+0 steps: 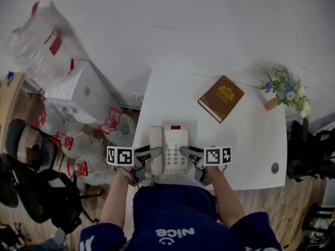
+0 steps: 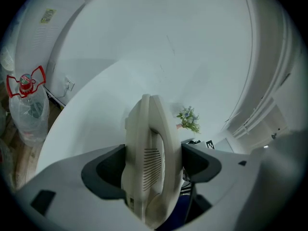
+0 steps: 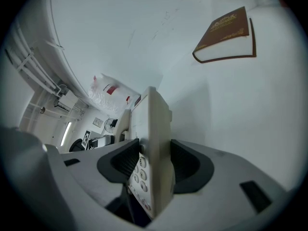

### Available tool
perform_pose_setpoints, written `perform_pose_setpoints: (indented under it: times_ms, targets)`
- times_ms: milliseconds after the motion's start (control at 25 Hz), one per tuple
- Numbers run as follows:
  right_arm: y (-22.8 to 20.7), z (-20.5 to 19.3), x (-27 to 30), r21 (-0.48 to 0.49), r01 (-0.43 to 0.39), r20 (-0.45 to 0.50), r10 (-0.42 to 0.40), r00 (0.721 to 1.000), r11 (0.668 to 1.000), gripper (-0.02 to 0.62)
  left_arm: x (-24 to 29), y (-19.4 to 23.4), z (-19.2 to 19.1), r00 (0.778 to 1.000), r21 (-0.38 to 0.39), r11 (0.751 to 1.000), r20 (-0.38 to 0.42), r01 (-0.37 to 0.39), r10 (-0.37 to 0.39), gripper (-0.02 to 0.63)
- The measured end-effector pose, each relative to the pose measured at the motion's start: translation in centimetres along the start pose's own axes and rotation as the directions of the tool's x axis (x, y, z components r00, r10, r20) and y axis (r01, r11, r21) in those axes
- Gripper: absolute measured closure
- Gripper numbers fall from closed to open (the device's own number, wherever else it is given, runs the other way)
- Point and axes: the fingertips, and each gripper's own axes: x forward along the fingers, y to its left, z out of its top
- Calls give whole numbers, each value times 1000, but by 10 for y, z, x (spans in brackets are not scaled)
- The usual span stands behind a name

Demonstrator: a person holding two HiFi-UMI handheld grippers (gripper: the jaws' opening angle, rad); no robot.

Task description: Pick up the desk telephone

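A cream desk telephone [image 1: 171, 149] with a keypad and a red light hangs just above the near edge of the white table [image 1: 251, 140]. My left gripper [image 1: 153, 155] is shut on its left side, where the handset [image 2: 149, 162] fills the space between the dark pads. On the phone's right side my right gripper [image 1: 186, 152] is shut on the keypad edge [image 3: 153, 167]. In both gripper views the phone stands on edge between the jaws.
A brown book [image 1: 221, 98] lies at the table's far middle, and a small pot of flowers [image 1: 285, 90] stands at the far right corner. Clear plastic bags [image 1: 89, 140] and a black office chair [image 1: 36, 187] crowd the floor to the left. A wall runs behind the table.
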Motion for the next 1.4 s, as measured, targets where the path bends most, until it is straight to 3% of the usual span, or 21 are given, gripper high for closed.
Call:
perform_pose_setpoints:
  times_ms: [440, 840, 1400]
  targets:
    - [48, -24, -20, -12, 20, 114, -18, 993, 1000, 373, -42, -31, -11, 999, 45, 999, 25, 29, -30, 232]
    - [94, -34, -40, -32, 37, 248, -28, 968, 999, 373, -72, -64, -8, 995, 113, 990, 48, 82, -87, 233]
    - [158, -16, -71, -158, 73, 401, -4, 916, 985, 373, -108, -125, 19, 972, 277, 947, 116, 165, -203, 233]
